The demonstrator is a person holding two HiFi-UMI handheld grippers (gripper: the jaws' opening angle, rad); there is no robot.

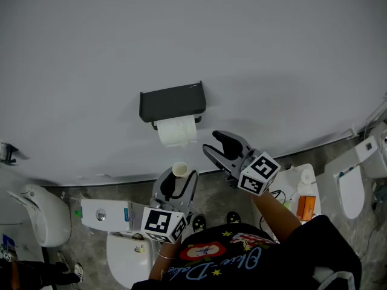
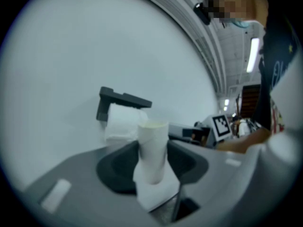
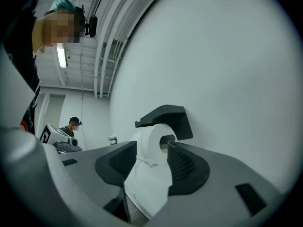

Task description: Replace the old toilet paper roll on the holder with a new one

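Observation:
A dark grey holder (image 1: 172,103) is fixed to the white wall, and a full white toilet paper roll (image 1: 177,131) hangs under it with a sheet trailing down. Below it, my left gripper (image 1: 175,183) is shut on a bare cardboard tube (image 1: 179,169), which stands upright between the jaws (image 2: 152,148). My right gripper (image 1: 221,148) is open and empty, just right of the roll and apart from it. In the right gripper view the roll (image 3: 154,143) and holder (image 3: 165,119) show beyond the open jaws. The left gripper view has the holder (image 2: 120,100) behind the tube.
On the floor below are a white toilet (image 1: 127,252) with its cistern (image 1: 106,213), another toilet (image 1: 351,192) at right and a white fixture (image 1: 36,213) at left. An orange box (image 1: 306,207) lies by my right arm. A person (image 3: 73,125) stands far off.

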